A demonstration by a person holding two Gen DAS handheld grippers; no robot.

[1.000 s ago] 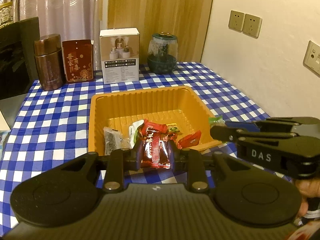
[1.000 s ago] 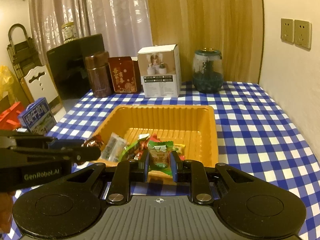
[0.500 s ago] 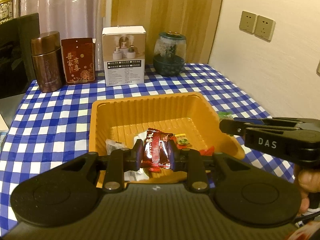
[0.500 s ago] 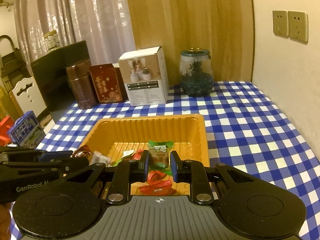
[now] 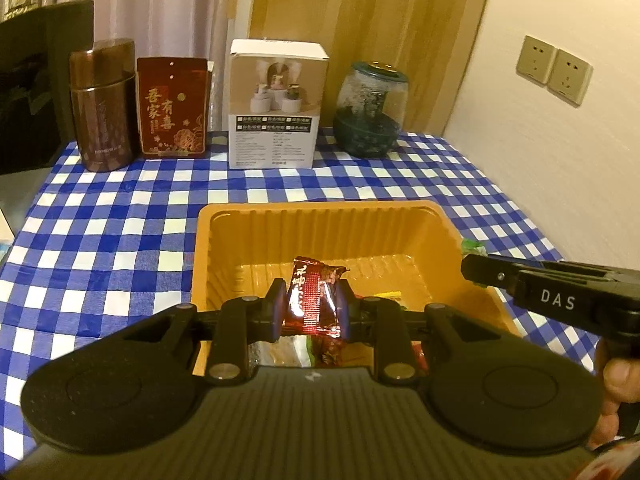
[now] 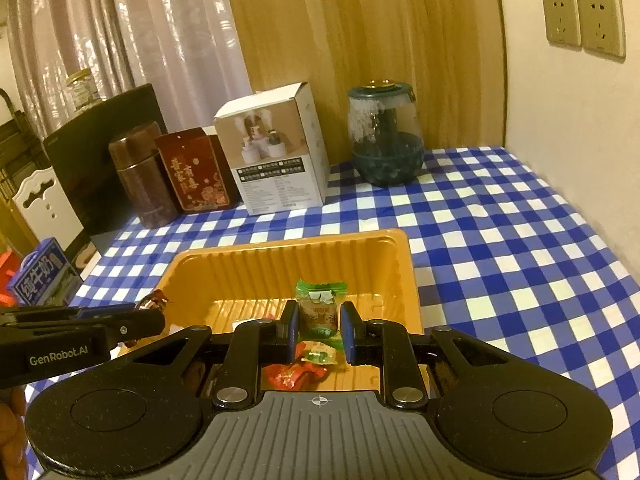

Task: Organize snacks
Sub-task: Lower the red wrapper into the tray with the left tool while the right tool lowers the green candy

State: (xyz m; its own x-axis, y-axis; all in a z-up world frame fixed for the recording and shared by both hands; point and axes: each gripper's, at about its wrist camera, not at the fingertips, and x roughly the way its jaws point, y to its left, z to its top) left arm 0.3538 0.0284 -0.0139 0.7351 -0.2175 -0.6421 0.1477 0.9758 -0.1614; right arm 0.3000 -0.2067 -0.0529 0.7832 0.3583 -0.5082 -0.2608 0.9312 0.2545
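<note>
1. Currently pinching a dark red snack packet (image 5: 314, 300) in the left claw (image 5: 311, 312), above the orange tray (image 5: 320, 216).
2. Gripping a green candy packet (image 6: 320, 308) in the right claw (image 6: 319, 330), over the tray's 6 o'clock part.
3. Sitting on the checkered desk (image 6: 500, 240): tray, with loose wrapped snacks (image 6: 300, 372) inside; white box (image 5: 276, 104) at 12 o'clock.

Warm, dim yellow light throughout. Cream wall (image 6: 560, 92) at right with twin sockets (image 6: 582, 24) upper right. Wood panel (image 6: 360, 28) at centre back, pale curtains (image 6: 132, 28) upper left. Blue-and-white checked table (image 6: 500, 240) below.
</note>
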